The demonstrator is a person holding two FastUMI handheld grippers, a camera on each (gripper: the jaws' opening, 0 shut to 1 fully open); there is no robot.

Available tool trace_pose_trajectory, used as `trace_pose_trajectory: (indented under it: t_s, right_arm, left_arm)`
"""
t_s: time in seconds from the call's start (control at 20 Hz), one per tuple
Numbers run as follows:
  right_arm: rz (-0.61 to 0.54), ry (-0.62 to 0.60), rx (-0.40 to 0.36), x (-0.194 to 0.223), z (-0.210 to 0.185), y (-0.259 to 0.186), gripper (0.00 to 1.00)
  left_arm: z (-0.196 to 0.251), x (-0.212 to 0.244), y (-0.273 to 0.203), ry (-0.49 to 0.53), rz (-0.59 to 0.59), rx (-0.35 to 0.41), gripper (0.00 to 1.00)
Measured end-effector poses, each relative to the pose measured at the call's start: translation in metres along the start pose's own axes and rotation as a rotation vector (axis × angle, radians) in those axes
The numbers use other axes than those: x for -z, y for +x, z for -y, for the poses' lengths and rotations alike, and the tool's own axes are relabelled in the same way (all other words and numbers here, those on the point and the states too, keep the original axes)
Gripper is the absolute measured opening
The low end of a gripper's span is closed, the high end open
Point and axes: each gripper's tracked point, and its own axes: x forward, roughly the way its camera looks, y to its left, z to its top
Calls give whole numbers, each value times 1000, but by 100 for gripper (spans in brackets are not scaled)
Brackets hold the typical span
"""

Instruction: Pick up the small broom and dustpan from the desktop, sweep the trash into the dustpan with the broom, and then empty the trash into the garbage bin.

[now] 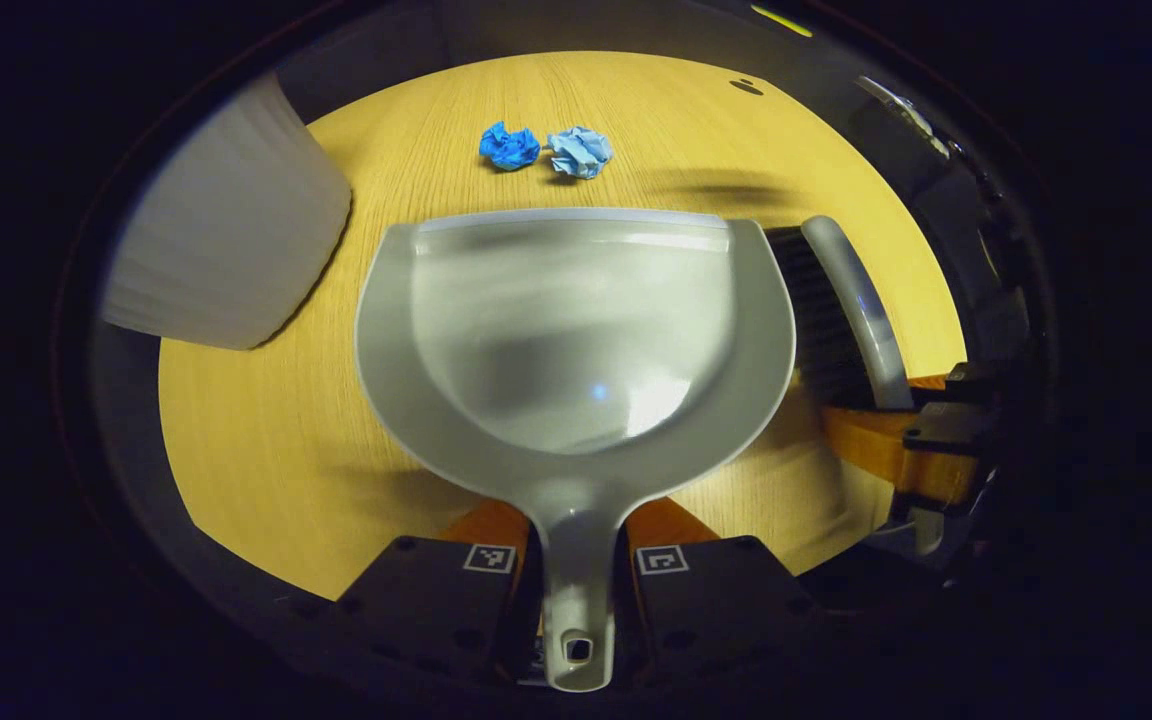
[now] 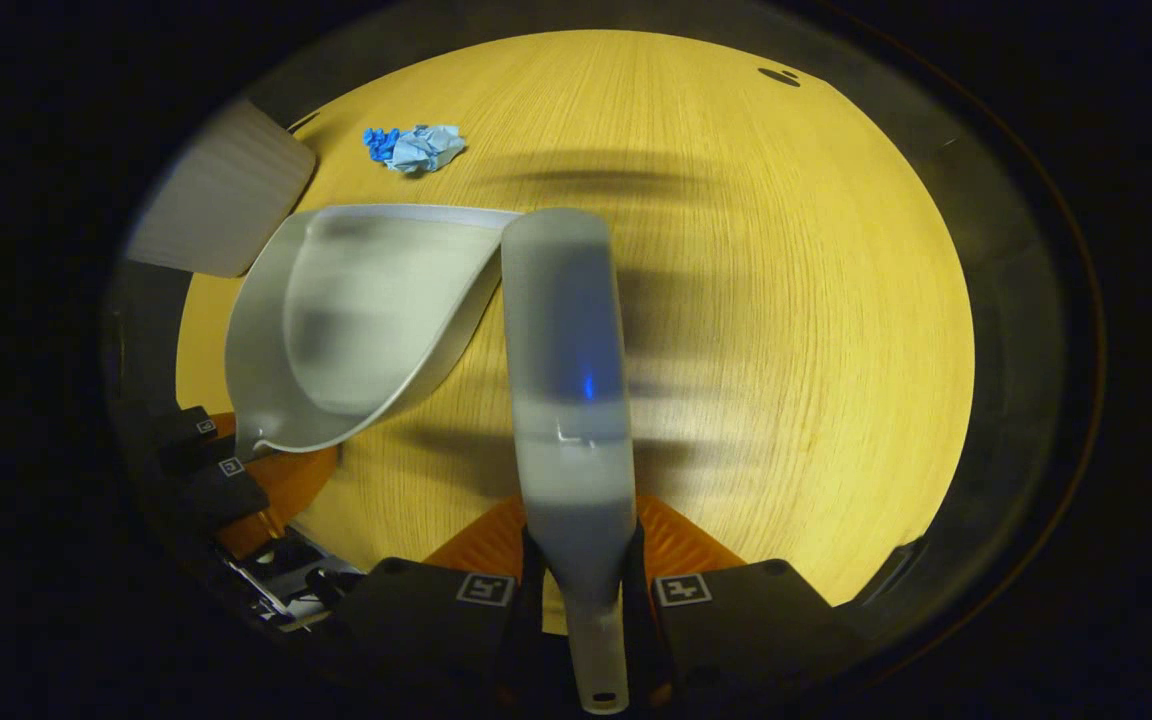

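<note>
The left tongs point(image 1: 576, 575) clench the dustpan point(image 1: 576, 340) by its handle, its mouth facing two crumpled blue paper scraps point(image 1: 546, 150) on the desk point(image 1: 266, 450). Just beside it, the right tongs point(image 2: 581, 600) grip the broom point(image 2: 566, 360) handle; a white bin point(image 1: 226, 220) stands left

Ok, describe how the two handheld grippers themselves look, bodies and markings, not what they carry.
Left gripper: two blocky dark matte housings at the bottom of the left gripper view, each bearing a small square black-and-white marker near its inner top corner, with orange ribbed parts showing behind them. Right gripper: the same build in the right gripper view, with dark housings, square markers and orange ribbed wedges. No cables, hand or sleeve can be made out.
</note>
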Motion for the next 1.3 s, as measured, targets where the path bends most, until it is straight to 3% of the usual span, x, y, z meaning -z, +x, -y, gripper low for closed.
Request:
trace_pose_trajectory:
  t_s: [0.05, 0.15, 0.25, 0.35, 0.4, 0.45, 0.55, 0.7, 0.85, 1.0, 1.05, 1.15, 1.3]
  right_arm:
    - [10, -31, 4, -7, 4, -6, 37]
    - [75, -97, 29, -41, 10, -26, 37]
    - [154, -148, 28, -97, 8, -50, 36]
    - [257, -232, 75, -165, 11, -68, 36]
    - [296, -303, 124, -200, 16, -71, 36]
    - [314, -371, 168, -227, 17, -69, 32]
    - [303, -468, 156, -258, 2, -57, 36]
    - [231, -624, 155, -272, -25, -19, 36]
    - [186, -748, 214, -281, -40, 11, 36]
    - [45, -864, 219, -259, -44, 29, 36]
    - [70, -944, 218, -262, -51, 29, 36]
    - [17, -1033, 142, -243, -61, 31, 25]
    - [-66, -1097, 82, -219, -57, 27, 32]
  left_arm:
    - [-6, 6, -2, 17, -2, -2, 28]
    - [-15, 16, -4, 24, -15, 7, 27]
    - [-25, 26, -7, 61, -28, 4, 27]
    - [-36, 37, -5, 96, -56, -14, 28]
    - [-39, 44, -1, 93, -93, -13, 28]
    - [-38, 38, -2, 75, -53, -6, 27]
    - [-38, 44, -3, 63, -67, 1, 27]
    - [-35, 42, -2, 71, -84, -1, 27]
    - [-36, 42, -2, 69, -94, -1, 27]
    - [-35, 41, -3, 67, -100, -3, 28]
    - [-35, 41, -2, 67, -100, -3, 27]
    - [-35, 40, -3, 68, -96, -4, 26]
    - [-36, 41, -2, 78, -101, -1, 27]
